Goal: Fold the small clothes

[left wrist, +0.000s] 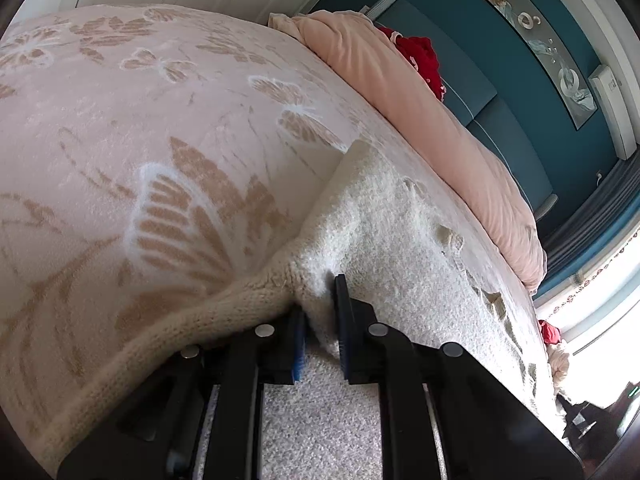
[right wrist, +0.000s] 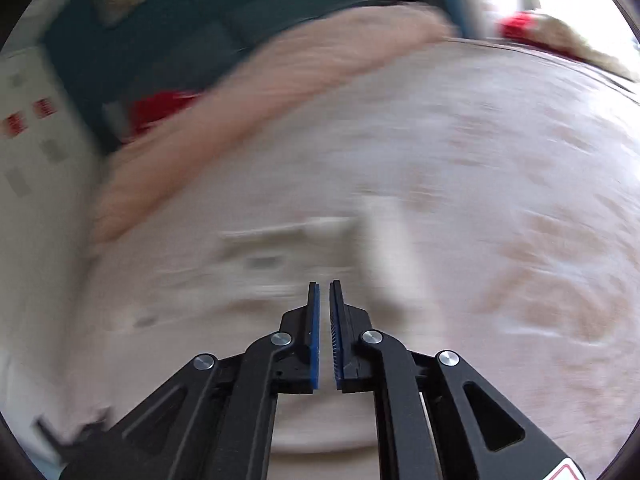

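Note:
A cream knitted garment (left wrist: pixel 384 232) lies on the pink bedspread with tan butterflies (left wrist: pixel 120 128). My left gripper (left wrist: pixel 320 292) is shut on a fold of the knitted garment near its ribbed edge; the left finger is partly hidden under the knit. In the right wrist view, heavily blurred, my right gripper (right wrist: pixel 324 286) has its jaws almost together with a thin gap and nothing between them. It hovers above the bedspread (right wrist: pixel 480 200). A pale blurred shape (right wrist: pixel 320 232), probably the garment, lies ahead of it.
A rolled peach duvet (left wrist: pixel 400 80) runs along the far side of the bed, with red cloth (left wrist: pixel 424 60) behind it. A teal wall (left wrist: pixel 500 60) with a long picture stands beyond. A bright window is at the right.

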Demonstrator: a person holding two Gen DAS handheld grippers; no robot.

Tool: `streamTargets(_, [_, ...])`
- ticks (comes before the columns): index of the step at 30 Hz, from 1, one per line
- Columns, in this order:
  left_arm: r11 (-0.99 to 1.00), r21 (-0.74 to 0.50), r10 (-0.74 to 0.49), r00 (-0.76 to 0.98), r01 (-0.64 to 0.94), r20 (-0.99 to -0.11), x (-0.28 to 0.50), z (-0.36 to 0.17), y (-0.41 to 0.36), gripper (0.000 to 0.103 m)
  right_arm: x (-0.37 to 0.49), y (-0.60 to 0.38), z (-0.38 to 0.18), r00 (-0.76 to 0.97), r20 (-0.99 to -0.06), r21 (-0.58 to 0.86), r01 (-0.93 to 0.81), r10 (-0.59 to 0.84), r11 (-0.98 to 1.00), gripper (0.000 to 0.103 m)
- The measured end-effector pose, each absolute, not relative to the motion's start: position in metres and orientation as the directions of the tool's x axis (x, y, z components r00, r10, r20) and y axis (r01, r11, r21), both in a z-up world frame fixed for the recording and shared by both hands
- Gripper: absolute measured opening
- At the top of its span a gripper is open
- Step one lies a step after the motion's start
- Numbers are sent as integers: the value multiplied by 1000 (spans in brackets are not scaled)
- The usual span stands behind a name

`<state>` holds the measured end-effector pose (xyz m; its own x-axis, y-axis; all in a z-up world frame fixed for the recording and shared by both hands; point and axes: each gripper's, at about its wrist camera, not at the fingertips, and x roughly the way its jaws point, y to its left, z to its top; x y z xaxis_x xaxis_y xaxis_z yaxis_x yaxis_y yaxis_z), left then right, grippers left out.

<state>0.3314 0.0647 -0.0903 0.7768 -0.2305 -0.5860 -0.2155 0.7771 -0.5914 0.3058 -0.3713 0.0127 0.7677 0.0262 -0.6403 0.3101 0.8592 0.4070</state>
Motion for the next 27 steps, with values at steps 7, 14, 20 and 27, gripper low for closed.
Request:
streamTargets(7, [778,-591,-231,778,-212,-584,332,-91,64,14,419,-176,-13,580,-736,345,-123,349,931,8])
streamTargets(14, [787,-586,-231,788,-194,-571,333,-97,64,14,456,-155,-38,561,-752,388,-47,346,921,4])
streamTargets(20, [786,-589,-233,790,-191,-568,332,-97,64,14,394,-277,-39,643,-757,313,198,118,929,0])
streamTargets(27, [794,-575,-224,785,-196,-577,334,-96,63,14,314,-392,-25,689,-724,342,332,22,879,5])
